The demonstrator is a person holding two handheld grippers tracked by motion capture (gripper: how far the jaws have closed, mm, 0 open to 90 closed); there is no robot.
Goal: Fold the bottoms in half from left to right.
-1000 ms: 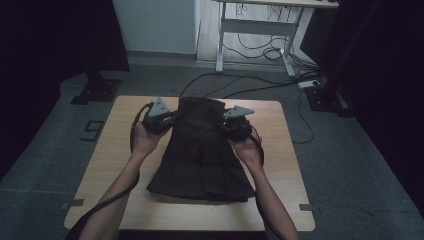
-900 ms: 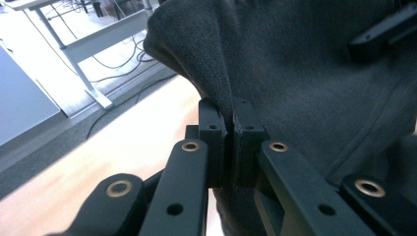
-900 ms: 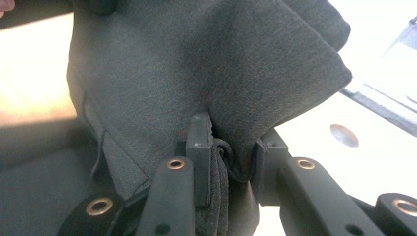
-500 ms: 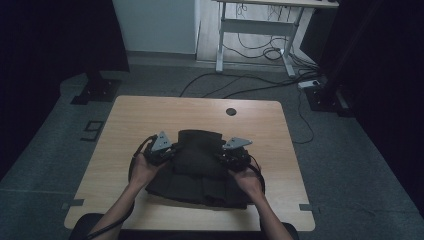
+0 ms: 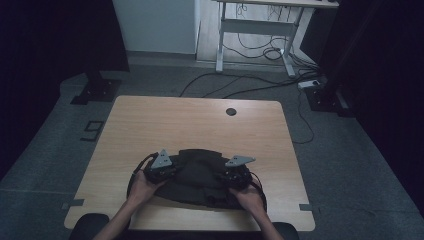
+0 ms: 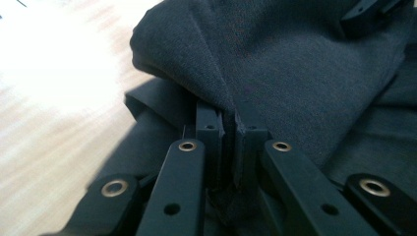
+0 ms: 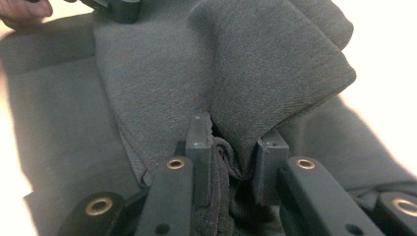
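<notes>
A dark garment (image 5: 197, 177) lies folded over near the front edge of a wooden table (image 5: 200, 122), close to the person. The left gripper (image 5: 161, 172) pinches the garment's left side, jaws nearly together on a fold of cloth. The right gripper (image 5: 235, 177) clamps bunched fabric at the garment's right side. Beyond the garment, a round cable hole (image 5: 231, 111) sits in bare tabletop. Cables (image 5: 250, 85) trail over the floor behind the table.
</notes>
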